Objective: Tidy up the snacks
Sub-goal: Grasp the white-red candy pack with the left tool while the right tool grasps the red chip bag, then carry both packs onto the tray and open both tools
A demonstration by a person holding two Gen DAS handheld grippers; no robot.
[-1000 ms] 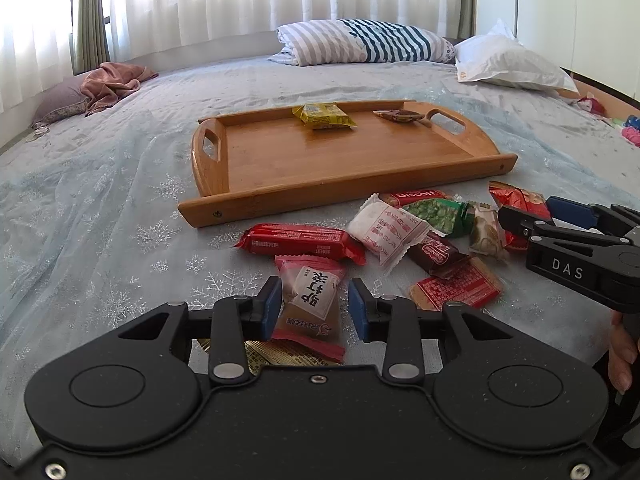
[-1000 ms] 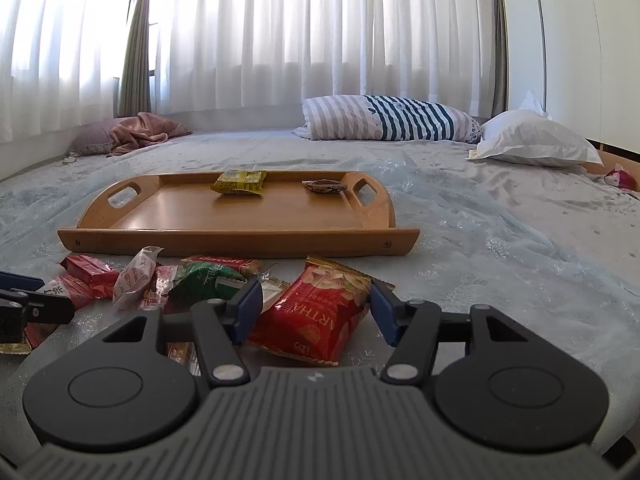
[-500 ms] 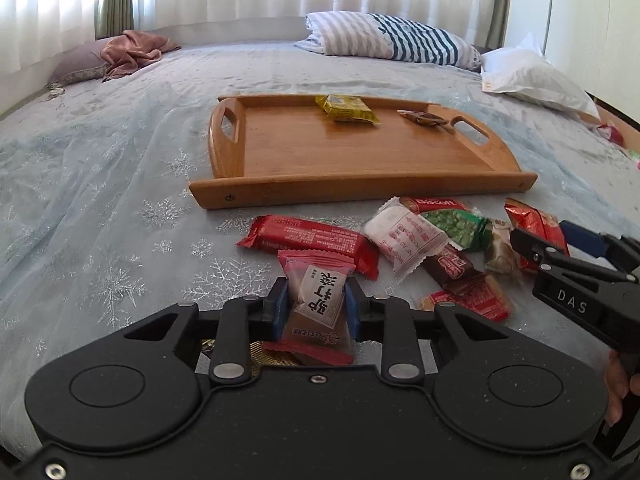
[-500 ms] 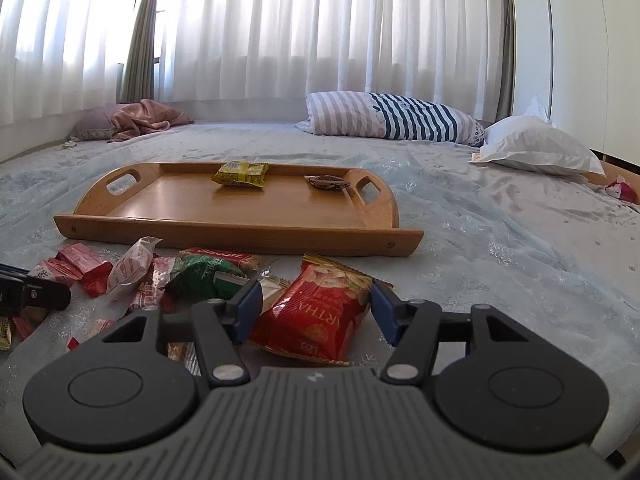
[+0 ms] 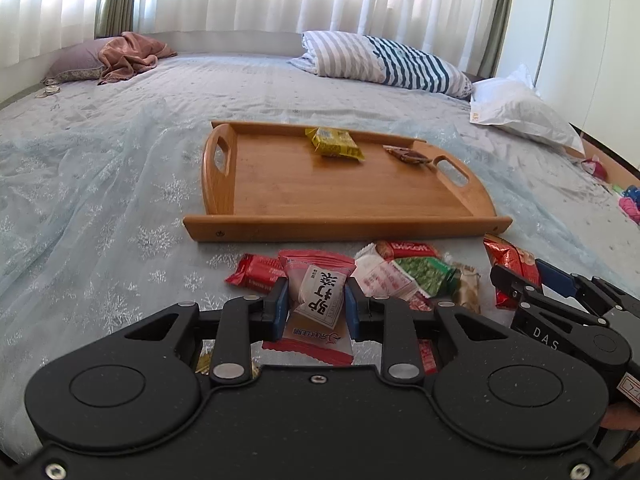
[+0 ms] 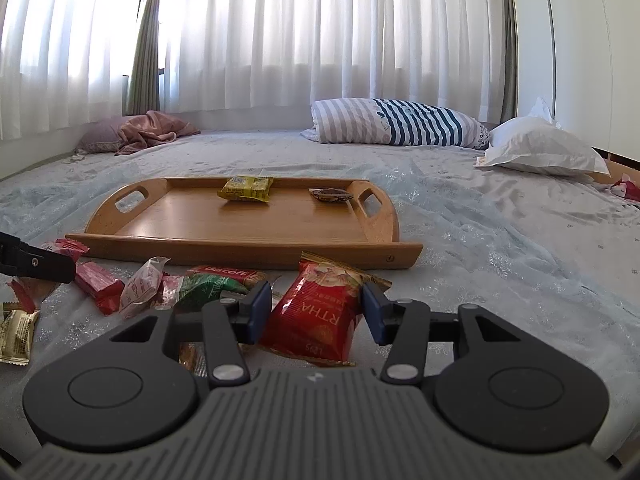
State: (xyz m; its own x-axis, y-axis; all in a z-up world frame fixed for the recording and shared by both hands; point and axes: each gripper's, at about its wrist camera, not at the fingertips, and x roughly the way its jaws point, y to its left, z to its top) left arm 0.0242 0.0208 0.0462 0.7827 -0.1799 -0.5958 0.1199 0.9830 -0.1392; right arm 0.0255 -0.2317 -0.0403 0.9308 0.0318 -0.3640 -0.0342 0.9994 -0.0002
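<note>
My left gripper (image 5: 314, 304) is shut on a pink-and-white snack packet (image 5: 320, 296) and holds it above the bed. My right gripper (image 6: 314, 314) is open around a red snack bag (image 6: 320, 312) that lies on the bedspread; its pads do not touch the bag. A wooden tray (image 5: 304, 224) sits ahead and holds a yellow packet (image 5: 334, 142) and a small brown packet (image 5: 408, 155). The tray (image 6: 200, 238) also shows in the right wrist view. Several loose snacks (image 5: 400, 272) lie in front of the tray.
The bed has a pale snowflake spread (image 5: 100, 200). A striped pillow (image 5: 384, 60) and a white pillow (image 5: 520, 108) lie at the back right, a pink cloth (image 5: 128, 56) at the back left. A beige packet (image 6: 16, 332) lies at the left.
My left gripper closed on the pink-and-white packet and lifted it off the bed. My right gripper stayed open around the red bag.
</note>
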